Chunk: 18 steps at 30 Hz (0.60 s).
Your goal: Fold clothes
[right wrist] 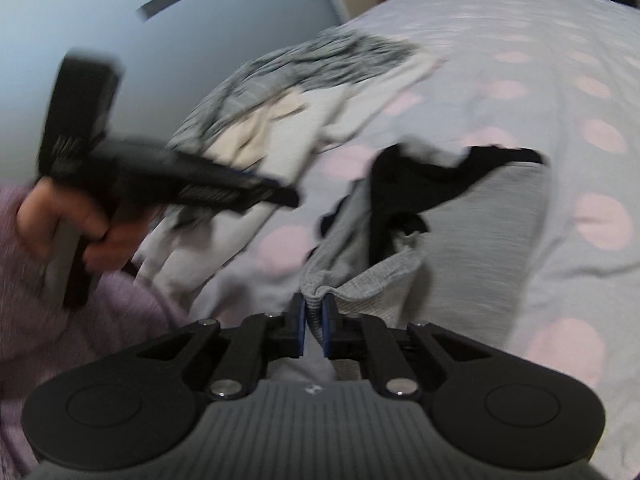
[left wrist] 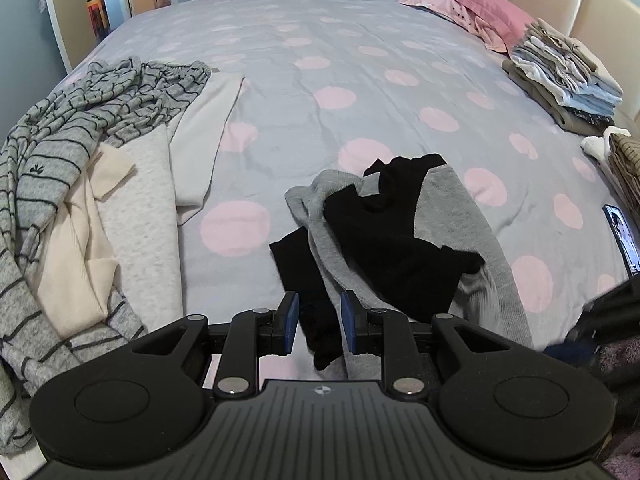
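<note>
- While a stack [left wrist: 564, 80] of folded clothes is sitting by the headboard at the far right of the bed [left wrist: 320, 40], a grey-and-black top [left wrist: 400, 236] is lying crumpled on the near part of the cover, so the folding is looking partly done at most.
- The right hand-held gripper [right wrist: 314, 324] is pinching a grey ribbed edge of that top, its blue pads closed onto the cloth; the picture is blurred, so it seems to be the hem, but I cannot be sure.
- The left hand-held gripper [left wrist: 319, 316] is hanging over the top's black sleeve with its pads well apart, gripping nothing.
- A loose pile [left wrist: 80, 184] of striped, cream and pale grey clothes is spreading over the bed's left side, not folded.
- Going by these, the top and the whole left pile are waiting to be folded; the stack is the only part looking finished.
</note>
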Motion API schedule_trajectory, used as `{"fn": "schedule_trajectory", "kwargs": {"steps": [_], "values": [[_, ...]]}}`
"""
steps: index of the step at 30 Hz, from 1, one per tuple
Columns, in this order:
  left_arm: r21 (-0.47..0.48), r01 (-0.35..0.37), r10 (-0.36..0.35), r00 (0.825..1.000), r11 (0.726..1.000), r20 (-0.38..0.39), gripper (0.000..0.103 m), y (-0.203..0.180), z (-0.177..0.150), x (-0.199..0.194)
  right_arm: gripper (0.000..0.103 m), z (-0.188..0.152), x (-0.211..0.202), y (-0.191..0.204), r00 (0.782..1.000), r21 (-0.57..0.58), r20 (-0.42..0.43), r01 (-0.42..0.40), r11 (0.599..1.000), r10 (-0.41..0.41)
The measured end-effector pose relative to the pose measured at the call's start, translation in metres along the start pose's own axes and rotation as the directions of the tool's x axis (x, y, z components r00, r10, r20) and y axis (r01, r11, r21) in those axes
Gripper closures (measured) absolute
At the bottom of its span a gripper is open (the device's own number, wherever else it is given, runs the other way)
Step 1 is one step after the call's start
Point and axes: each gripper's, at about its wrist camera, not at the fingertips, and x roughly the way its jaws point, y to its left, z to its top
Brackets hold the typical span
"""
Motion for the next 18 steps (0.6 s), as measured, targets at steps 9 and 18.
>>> {"fn": "schedule_trajectory", "kwargs": {"steps": [9, 18], "values": [[0.043, 0.039, -0.039, 0.999, 0.998, -0.007, 0.082, -0.007, -0.004, 0.0, 0.074, -0.005, 0.012, 0.035, 0.997, -0.136, -0.055, -0.061, 0.989, 0.054], [0.039, 0.155, -0.152, 0.985, 0.987, -0.082, 0.081, -0.015, -0.013, -0.002, 0.071, -0.002, -0.001, 0.007, 0.995, -0.054, -0.02, 0.101, 0.993, -0.102]]}}
